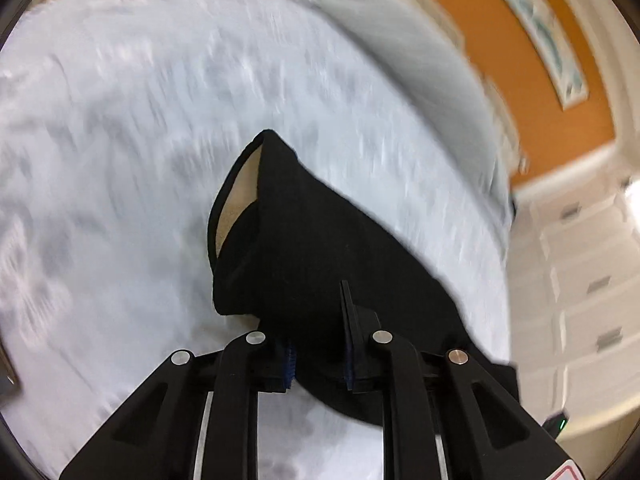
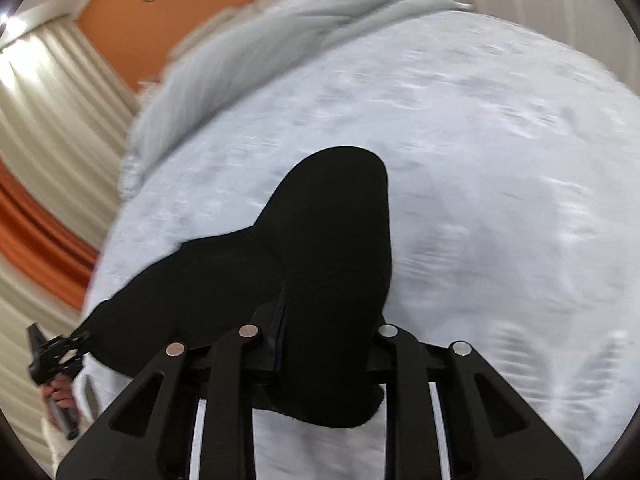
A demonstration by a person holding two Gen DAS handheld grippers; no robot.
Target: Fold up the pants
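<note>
Pants (image 1: 320, 240) black, soft, bunched | both tools clamp them | wrinkled white bedsheet (image 1: 120, 120)

Both wrist views are brightly and evenly lit, with soft, faint shadows. Motion blur smears the white bed cover (image 1: 160, 140) and the orange wall (image 1: 500, 60). The black pants (image 2: 332, 240) read as a flat dark mass without detail. Glare blooms at a window (image 2: 10, 20) at the right view's upper-left edge. Fisheye distortion bends every edge, with dark vignetted corners.
</note>
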